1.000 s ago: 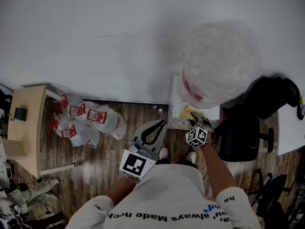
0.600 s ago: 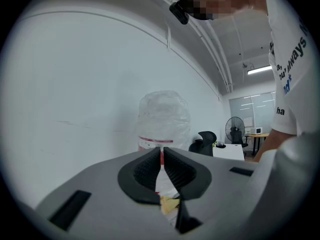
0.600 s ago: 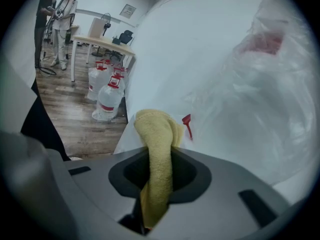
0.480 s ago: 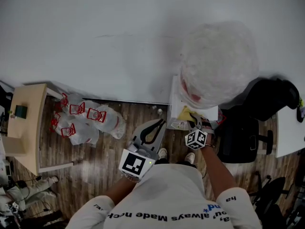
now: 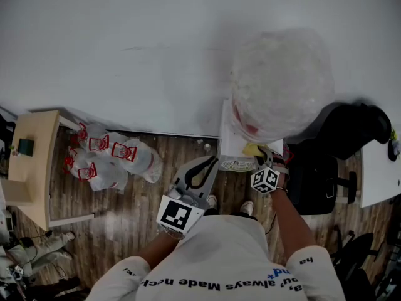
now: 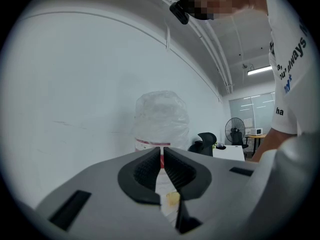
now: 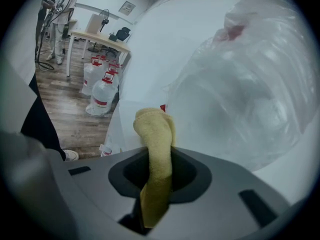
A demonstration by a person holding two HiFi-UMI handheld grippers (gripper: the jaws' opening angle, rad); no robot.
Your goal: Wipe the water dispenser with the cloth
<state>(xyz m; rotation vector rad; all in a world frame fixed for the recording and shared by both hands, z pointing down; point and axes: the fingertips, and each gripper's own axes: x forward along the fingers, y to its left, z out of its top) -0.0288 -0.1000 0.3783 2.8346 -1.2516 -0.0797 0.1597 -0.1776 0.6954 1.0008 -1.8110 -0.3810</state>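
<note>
The white water dispenser (image 5: 233,144) stands against the wall with a large plastic-wrapped bottle (image 5: 282,83) on top. My right gripper (image 5: 262,160) is shut on a folded yellow cloth (image 7: 156,149), whose tip (image 5: 253,150) lies at the dispenser's front top edge under the bottle (image 7: 245,94). My left gripper (image 5: 207,163) hangs left of the dispenser, its jaws nearly together with nothing between them; past it I see the bottle (image 6: 161,121) and the dispenser (image 6: 167,194).
Several water jugs with red handles (image 5: 109,158) lie on the wood floor at the left, beside a wooden desk (image 5: 28,168). A black office chair (image 5: 329,168) stands right of the dispenser. A white table edge (image 5: 379,171) is at the far right.
My right gripper has shifted slightly right and toward me along the dispenser's top, carrying the cloth. The left gripper has stayed put.
</note>
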